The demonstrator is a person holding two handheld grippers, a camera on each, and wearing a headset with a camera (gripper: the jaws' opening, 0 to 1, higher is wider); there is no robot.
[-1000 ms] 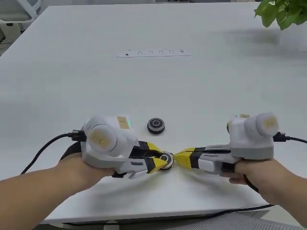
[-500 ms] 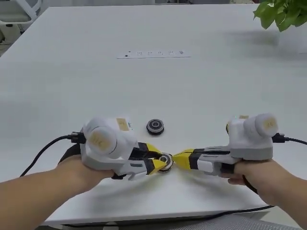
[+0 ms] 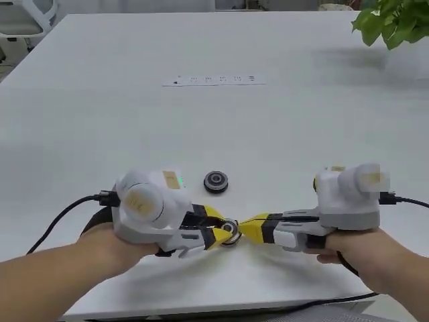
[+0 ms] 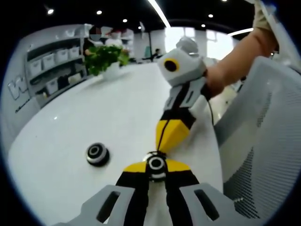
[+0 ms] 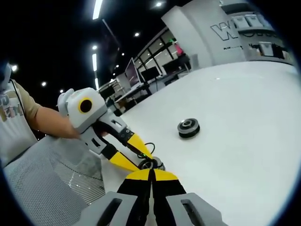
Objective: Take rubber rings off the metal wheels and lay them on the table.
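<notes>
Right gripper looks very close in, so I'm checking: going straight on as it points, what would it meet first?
The metal wheel clamped in the left gripper, just off the tips of the right gripper; whether they already touch is unclear.

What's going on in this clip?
A person at a white table is working with two handheld grippers. The left gripper clamps a small metal wheel between its yellow tips, just above the table's near edge. The right gripper, jaws closed, meets that wheel tip to tip, apparently picking at its rubber ring, which is too small to make out. A second wheel lies on the table just beyond them.
</notes>
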